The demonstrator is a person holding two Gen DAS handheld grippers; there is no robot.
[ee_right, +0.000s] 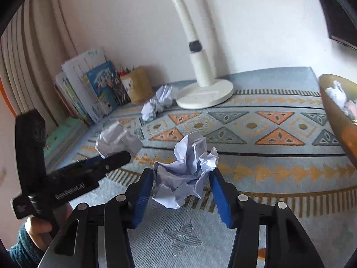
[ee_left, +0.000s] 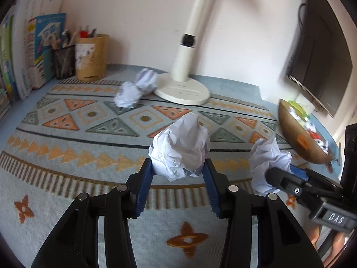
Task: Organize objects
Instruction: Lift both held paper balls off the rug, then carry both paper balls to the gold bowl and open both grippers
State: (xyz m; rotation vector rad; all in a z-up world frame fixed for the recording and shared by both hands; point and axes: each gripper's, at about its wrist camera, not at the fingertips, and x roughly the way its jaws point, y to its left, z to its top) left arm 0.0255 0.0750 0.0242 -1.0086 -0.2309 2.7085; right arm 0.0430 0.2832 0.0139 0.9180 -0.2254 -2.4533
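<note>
Over the patterned counter (ee_left: pixel 67 178), each tool grips a crumpled paper ball: left tool (ee_left: pixel 178 174), right tool (ee_right: pixel 181 185); next, probably the wooden bowl (ee_left: pixel 296 134).

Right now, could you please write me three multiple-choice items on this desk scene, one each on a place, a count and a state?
1. Where do the loose crumpled white paper balls lie?
A. beside the white lamp base
B. inside the mesh pen cup
C. on the books

2. How many crumpled balls lie there?
A. one
B. two
C. four

3. What is the left claw doing?
A. hanging empty
B. gripping a crumpled paper ball
C. holding a pen

Answers: 1 A, they sit against the base's left edge. 2 B, two lie side by side. 3 B, both blue pads press the paper.
</note>
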